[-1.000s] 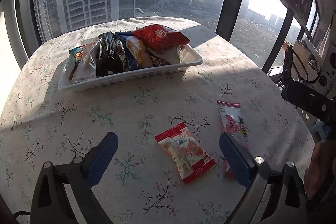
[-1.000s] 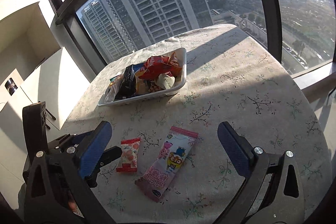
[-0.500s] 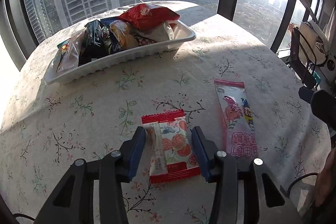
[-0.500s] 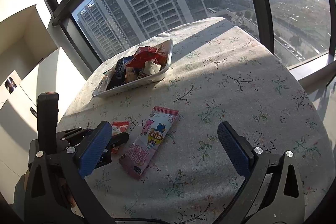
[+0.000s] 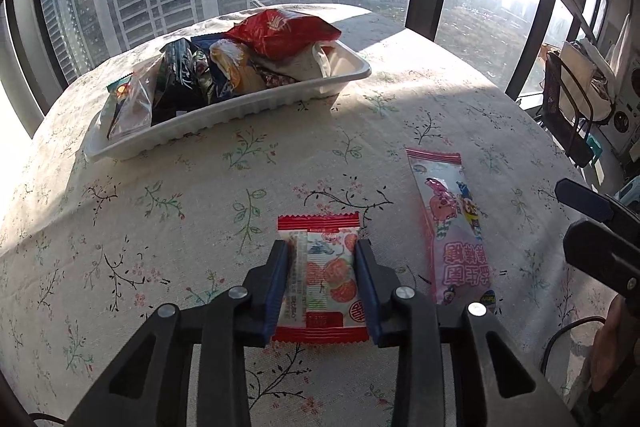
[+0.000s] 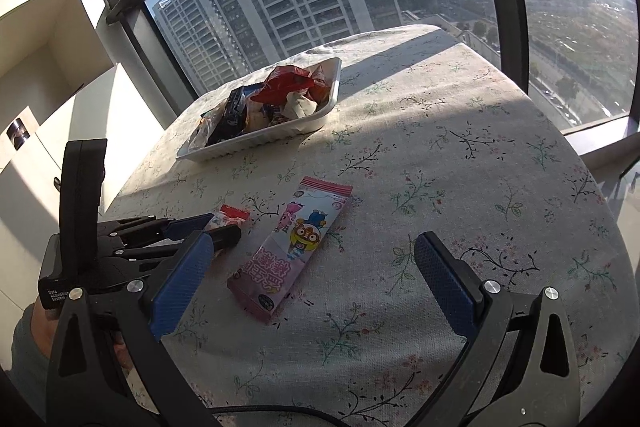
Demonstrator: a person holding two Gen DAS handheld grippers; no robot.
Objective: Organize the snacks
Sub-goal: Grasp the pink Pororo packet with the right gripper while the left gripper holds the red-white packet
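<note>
A small red-edged snack packet [image 5: 323, 275] with orange fruit on it lies on the floral tablecloth. My left gripper [image 5: 322, 255] is shut on the packet from both sides; it also shows in the right wrist view [image 6: 218, 227]. A long pink cartoon snack packet [image 5: 450, 227] lies just right of it, also seen in the right wrist view [image 6: 294, 243]. My right gripper [image 6: 308, 267] is open and empty, held above the pink packet's near end. A white tray [image 5: 256, 107] full of snack bags stands at the far side.
The round table [image 6: 460, 147] stands against large windows, its edge dropping off at the right. A black wire rack with bags [image 5: 576, 107] stands beyond the table's right side. White cabinets [image 6: 48, 67] stand to the left.
My left gripper came down and forward over the red-edged packet and closed on it. My right gripper drew back slightly and stayed open.
</note>
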